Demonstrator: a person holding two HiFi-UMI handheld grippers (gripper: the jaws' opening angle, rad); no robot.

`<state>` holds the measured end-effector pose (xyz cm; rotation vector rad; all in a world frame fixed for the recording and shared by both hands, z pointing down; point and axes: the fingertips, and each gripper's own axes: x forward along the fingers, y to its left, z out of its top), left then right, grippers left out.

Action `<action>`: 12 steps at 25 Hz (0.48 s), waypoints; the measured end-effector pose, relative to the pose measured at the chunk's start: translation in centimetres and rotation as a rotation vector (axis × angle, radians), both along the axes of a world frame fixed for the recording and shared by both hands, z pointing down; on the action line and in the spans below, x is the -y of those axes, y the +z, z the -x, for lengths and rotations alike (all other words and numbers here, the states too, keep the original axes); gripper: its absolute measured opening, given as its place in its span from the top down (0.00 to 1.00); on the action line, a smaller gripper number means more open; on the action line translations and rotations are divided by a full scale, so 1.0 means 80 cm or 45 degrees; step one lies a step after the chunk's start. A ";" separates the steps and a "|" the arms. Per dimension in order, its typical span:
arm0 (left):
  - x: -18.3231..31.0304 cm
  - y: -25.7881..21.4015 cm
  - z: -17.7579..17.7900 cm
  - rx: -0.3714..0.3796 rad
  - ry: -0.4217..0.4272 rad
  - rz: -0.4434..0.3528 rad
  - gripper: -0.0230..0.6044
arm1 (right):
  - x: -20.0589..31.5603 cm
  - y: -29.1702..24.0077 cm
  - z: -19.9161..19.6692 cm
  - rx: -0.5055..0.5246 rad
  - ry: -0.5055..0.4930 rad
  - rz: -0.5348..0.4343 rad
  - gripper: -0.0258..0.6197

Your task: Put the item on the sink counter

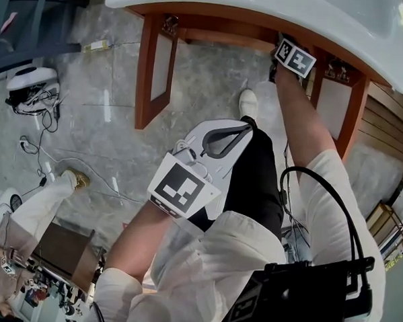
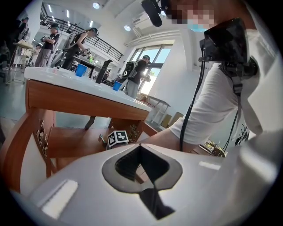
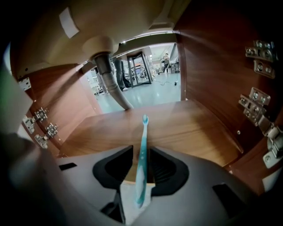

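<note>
Only the right gripper view shows the teal toothbrush (image 3: 142, 159), head toward twelve o'clock, between the parted jaws of the right gripper (image 3: 140, 151). The left gripper (image 2: 139, 146) has its jaws together, empty.

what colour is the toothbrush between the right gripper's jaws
The toothbrush is teal, paler toward its near end. It shows best in the right gripper view.

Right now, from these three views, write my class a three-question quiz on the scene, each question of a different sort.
1. The slim teal plastic toothbrush is between the jaws of: A the left gripper; B the right gripper.
2. True or false: the right gripper reaches inside the brown wooden cabinet under the white sink counter.
3. Fill in: the right gripper's jaws stand ____ around the toothbrush.
Key: 1 B; 2 true; 3 open.
</note>
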<state>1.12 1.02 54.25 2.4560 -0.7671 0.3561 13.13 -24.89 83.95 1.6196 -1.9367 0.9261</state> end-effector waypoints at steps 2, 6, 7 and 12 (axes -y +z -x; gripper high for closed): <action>-0.002 -0.003 -0.003 -0.013 0.005 0.001 0.96 | -0.001 -0.004 -0.002 -0.008 -0.006 -0.007 0.78; 0.000 -0.011 -0.005 -0.021 0.013 -0.008 0.96 | -0.004 -0.016 -0.002 -0.034 -0.028 -0.020 0.77; 0.000 -0.015 -0.006 -0.021 0.016 -0.016 0.96 | -0.006 -0.021 -0.002 -0.036 -0.030 -0.020 0.77; 0.000 -0.038 -0.014 -0.036 0.035 -0.046 0.96 | -0.024 -0.053 0.000 -0.052 -0.067 -0.026 0.77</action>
